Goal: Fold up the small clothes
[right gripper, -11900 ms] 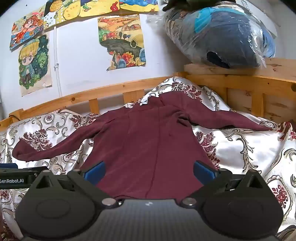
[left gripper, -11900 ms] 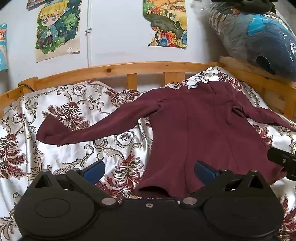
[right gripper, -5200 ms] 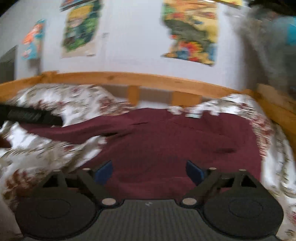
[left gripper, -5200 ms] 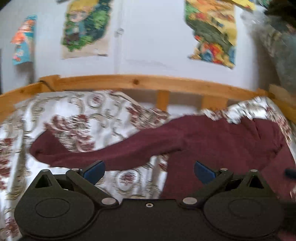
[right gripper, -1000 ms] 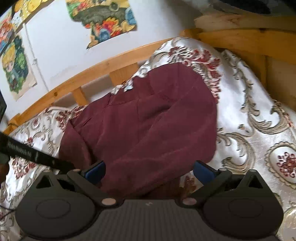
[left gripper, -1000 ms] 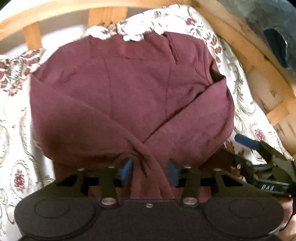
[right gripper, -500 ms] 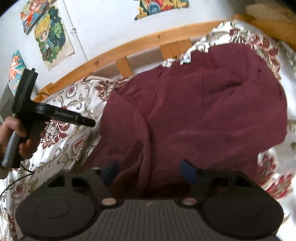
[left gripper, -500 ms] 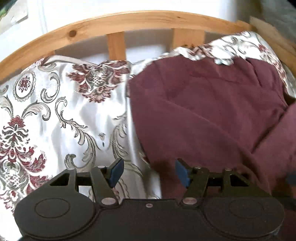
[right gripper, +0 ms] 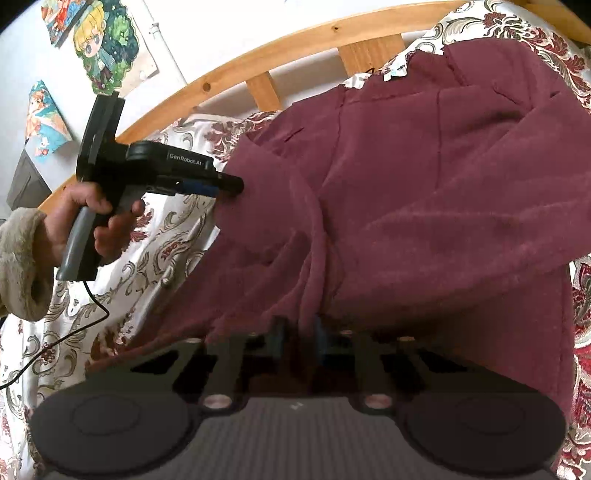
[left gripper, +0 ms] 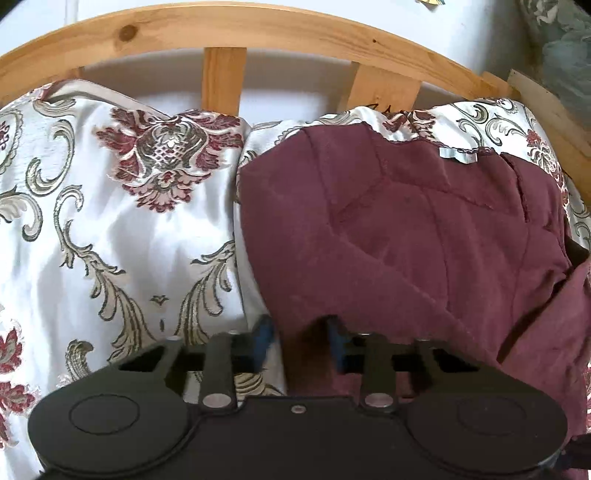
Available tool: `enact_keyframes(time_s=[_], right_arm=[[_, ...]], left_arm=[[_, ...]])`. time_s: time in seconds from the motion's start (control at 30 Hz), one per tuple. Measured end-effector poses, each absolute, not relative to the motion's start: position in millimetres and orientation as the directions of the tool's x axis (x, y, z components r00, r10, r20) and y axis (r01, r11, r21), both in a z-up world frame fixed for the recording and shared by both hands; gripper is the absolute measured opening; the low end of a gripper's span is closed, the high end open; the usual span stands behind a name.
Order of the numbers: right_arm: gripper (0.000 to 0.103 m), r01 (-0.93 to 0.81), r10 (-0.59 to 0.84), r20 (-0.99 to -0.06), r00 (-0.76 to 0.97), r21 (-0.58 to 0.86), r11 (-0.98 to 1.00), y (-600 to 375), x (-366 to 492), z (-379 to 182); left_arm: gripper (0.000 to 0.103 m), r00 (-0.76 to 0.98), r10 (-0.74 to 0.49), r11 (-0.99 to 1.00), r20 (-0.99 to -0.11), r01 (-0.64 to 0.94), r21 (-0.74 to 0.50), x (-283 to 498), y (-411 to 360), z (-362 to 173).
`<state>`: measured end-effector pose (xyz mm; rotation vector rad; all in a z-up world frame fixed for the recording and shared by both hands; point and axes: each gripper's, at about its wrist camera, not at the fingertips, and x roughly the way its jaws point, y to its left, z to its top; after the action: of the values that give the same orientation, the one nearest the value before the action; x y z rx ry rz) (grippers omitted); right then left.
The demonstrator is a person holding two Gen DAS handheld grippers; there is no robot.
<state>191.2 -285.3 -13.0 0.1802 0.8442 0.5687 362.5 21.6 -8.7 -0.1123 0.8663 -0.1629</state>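
Note:
A maroon long-sleeved top lies on the patterned bedspread with both sleeves folded across its body; it fills most of the right wrist view. My left gripper is shut on the top's left side fold; from the right wrist view it shows pinching that edge. My right gripper is shut on a bunched fold of the top near its lower middle. The collar with a white label points toward the headboard.
A white satin bedspread with red and grey floral print covers the bed. A curved wooden headboard rail runs along the far side. Cartoon posters hang on the wall. A cable trails from the left gripper handle.
Both grippers have closed: the left on the top's left edge, the right on a fold near the lower middle. Both came closer to the cloth.

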Motion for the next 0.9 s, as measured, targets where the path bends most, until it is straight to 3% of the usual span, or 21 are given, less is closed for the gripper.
enact_keyframes(time_s=[0.07,0.3,0.4,0.57,0.9], right_arm=[[0.009,-0.408,0.547,-0.652,0.525,0.371,0.834,-285,190,-13],[0.007,-0.429,0.551,-0.615,0.564,0.352,0.832,-306,189,6],[0.007,-0.397,0.531,-0.598,0.600,0.354,0.847,-324,191,11],[0.007,-0.338,0.484,-0.616,0.621,0.346,0.875,-339,198,4],[0.008,-0.324,0.432,-0.627,0.649,0.286,0.902,-329,194,1]], left_arm=[[0.011,0.648,-0.157,0.987,-0.745,0.088,-0.131,360,19,-7],[0.009,0.673,-0.091,0.994,-0.734,0.100,-0.031,354,13,1],[0.014,0.668,-0.087,0.995,-0.739,0.093,-0.033,353,17,2],[0.040,0.699,-0.080,0.996,-0.711,0.080,-0.033,352,20,7],[0.045,0.704,0.005,0.995,-0.710,0.070,0.077,370,11,3]])
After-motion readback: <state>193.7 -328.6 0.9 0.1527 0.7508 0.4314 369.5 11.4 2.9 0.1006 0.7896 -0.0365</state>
